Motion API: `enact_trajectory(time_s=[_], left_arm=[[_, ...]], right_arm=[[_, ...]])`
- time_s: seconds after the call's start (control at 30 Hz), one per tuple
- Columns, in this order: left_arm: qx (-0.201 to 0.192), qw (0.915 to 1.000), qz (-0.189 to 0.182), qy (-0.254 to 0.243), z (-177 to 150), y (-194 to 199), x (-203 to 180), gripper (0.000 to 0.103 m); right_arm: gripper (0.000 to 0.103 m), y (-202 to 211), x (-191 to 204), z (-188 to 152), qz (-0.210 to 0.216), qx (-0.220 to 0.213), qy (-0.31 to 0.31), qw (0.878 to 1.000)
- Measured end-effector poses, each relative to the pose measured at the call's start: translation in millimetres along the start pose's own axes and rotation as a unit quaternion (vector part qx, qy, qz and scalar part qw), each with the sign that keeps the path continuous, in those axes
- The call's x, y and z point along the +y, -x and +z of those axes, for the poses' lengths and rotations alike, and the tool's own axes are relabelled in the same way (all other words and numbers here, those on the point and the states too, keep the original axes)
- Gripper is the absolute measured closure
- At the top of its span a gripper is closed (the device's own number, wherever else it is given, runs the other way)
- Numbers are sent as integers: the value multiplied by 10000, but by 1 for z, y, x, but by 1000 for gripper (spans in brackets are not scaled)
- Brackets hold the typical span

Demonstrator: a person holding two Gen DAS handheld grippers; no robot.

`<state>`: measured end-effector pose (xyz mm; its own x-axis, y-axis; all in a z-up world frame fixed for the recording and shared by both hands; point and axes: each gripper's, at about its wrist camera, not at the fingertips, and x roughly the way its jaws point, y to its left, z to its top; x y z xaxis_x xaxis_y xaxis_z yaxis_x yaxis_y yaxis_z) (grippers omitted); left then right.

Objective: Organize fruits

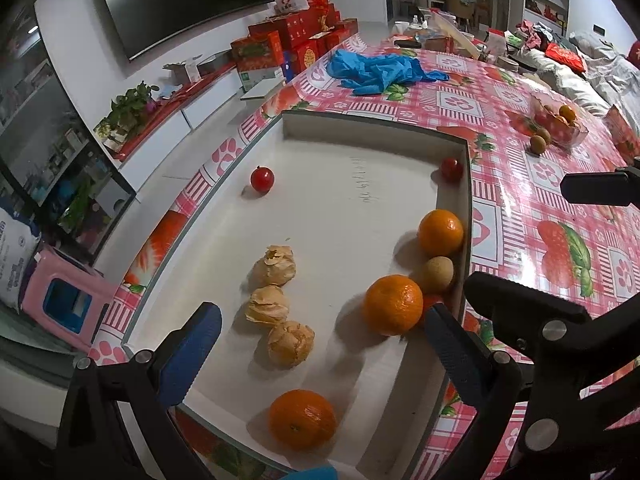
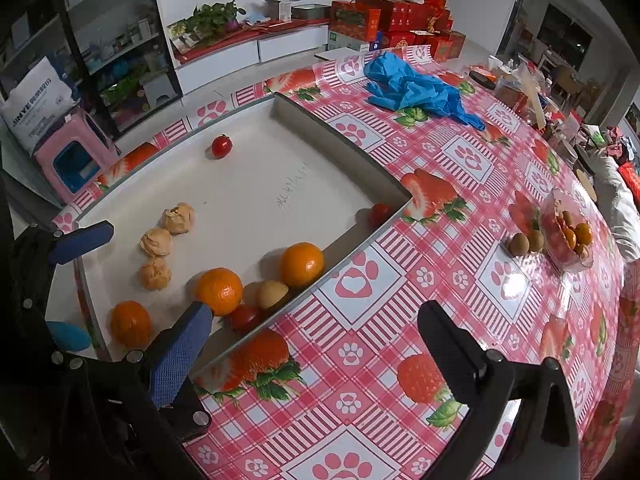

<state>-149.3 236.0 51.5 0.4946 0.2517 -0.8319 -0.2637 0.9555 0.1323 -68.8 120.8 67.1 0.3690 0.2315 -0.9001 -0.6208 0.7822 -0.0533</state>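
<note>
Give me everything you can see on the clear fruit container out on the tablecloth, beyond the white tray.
The clear container is a small see-through plastic punnet with no lid visible, sitting upright on the pink checked tablecloth, well apart from the white tray. It holds small oranges, red tomatoes and at least one brown kiwi-like fruit, piled together. Two brown kiwis sit on the cloth right beside it; whether they touch it cannot be told. Neither gripper is near it.

Home living room: wall television (image 1: 188, 0), low media cabinet (image 2: 256, 46), stacked red gift boxes (image 2: 394, 20), bedding (image 1: 592, 76).
</note>
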Motion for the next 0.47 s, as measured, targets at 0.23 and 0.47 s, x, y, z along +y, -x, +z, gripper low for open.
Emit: enact_trajectory(time_s=[0.23,0.47], left_arm=[[1,10000,41,-21,0,3,-3,1],[-82,9999,80,-94,-1,12,-7,1]], right_arm=[[0,8,-1,-5,42,-78,23,10000],[0,15,-4,-8,116,-163,-36,9998]])
